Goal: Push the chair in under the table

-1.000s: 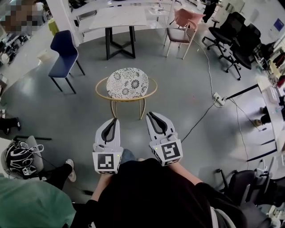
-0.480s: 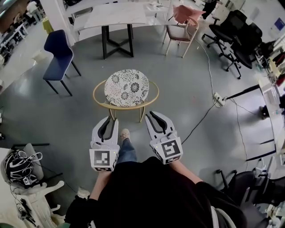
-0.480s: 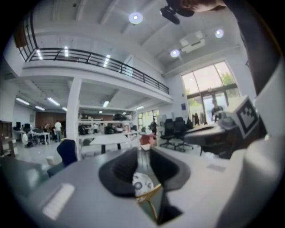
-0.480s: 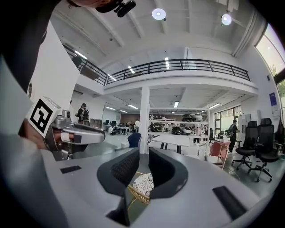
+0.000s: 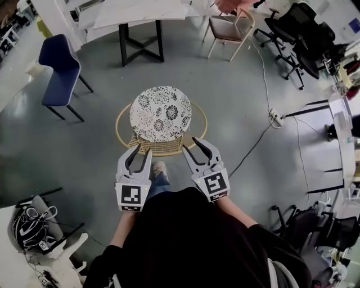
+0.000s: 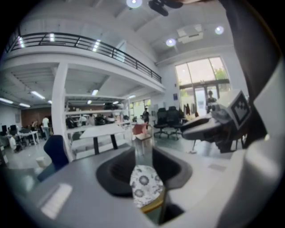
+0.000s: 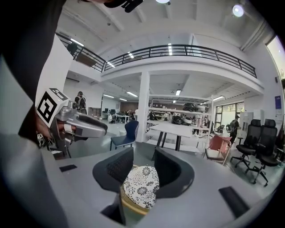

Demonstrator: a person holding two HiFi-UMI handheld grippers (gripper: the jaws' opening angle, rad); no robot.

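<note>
The chair has a round black-and-white patterned cushion (image 5: 160, 114) in a gold ring frame (image 5: 198, 121), and it stands apart from the white-topped table (image 5: 140, 12) beyond it. My left gripper (image 5: 136, 154) and right gripper (image 5: 198, 149) sit side by side at the chair's near rim. Both sets of jaws are opening, with no pad pressing on anything. In the left gripper view the cushion (image 6: 143, 185) shows through the gap of the left gripper (image 6: 144, 160). In the right gripper view the cushion (image 7: 140, 187) and gold rim show between the jaws of the right gripper (image 7: 143, 167).
A blue chair (image 5: 56, 70) stands at the left and a pink chair (image 5: 228, 25) at the table's right end. Black office chairs (image 5: 304, 34) crowd the far right. A power strip with a cable (image 5: 275, 119) lies right of the chair. The person's shoe (image 5: 158, 169) is between the grippers.
Both grippers have moved forward and down to the chair's near rim as the person stepped closer. Their jaws, shut before, now stand apart.
</note>
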